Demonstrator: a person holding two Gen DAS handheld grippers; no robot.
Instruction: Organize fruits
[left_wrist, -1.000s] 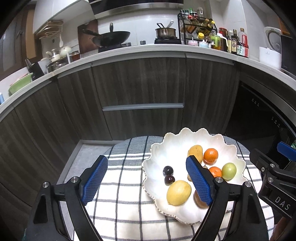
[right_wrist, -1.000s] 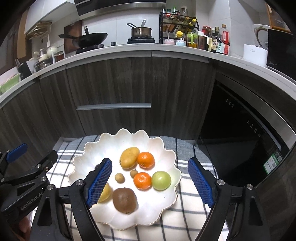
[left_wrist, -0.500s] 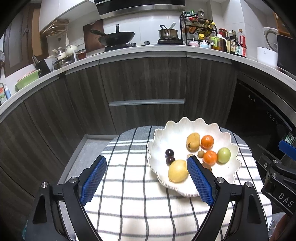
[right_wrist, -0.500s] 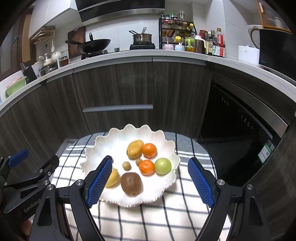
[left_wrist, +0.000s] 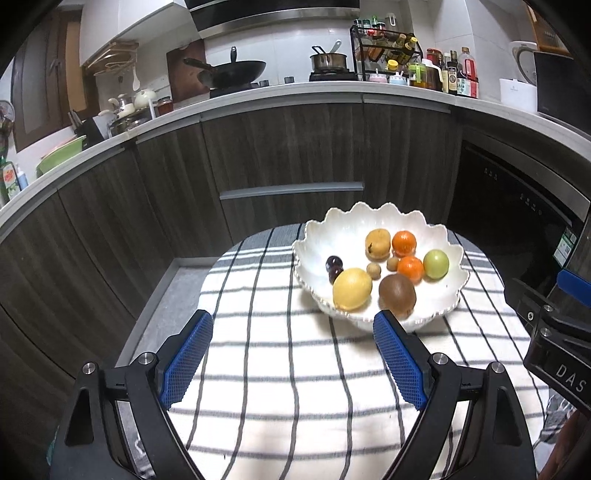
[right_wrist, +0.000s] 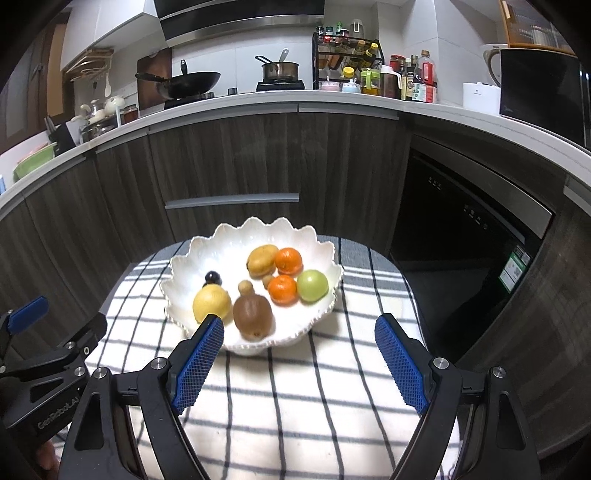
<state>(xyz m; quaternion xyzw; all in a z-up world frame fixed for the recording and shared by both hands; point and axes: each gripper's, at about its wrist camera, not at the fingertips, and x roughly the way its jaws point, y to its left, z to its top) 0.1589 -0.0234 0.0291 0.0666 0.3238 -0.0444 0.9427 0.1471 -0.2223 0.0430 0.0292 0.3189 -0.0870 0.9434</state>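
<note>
A white scalloped bowl (left_wrist: 448, 295) (right_wrist: 184, 273) stands on a round table with a striped cloth (left_wrist: 280, 369) (right_wrist: 295, 398). It holds a lemon (left_wrist: 352, 288) (right_wrist: 211, 303), a kiwi (left_wrist: 397, 294) (right_wrist: 253, 312), a mango (left_wrist: 378, 243) (right_wrist: 261, 260), two oranges (left_wrist: 404, 243) (right_wrist: 289, 260), a green apple (left_wrist: 436, 263) (right_wrist: 312, 285), two dark plums (left_wrist: 334, 264) and small brown fruits. My left gripper (left_wrist: 293, 356) is open and empty, in front of the bowl to its left. My right gripper (right_wrist: 299, 360) is open and empty, just in front of the bowl.
Dark wood cabinets (left_wrist: 288, 155) curve behind the table under a white counter with a wok (left_wrist: 236, 70), a pot and bottles. A black oven (right_wrist: 465, 221) is at the right. The table edge drops off at the left over grey floor (left_wrist: 170, 291).
Both grippers have drawn back toward me and away from the bowl. The bowl now sits farther ahead, outside both sets of fingers. Both stay open.
</note>
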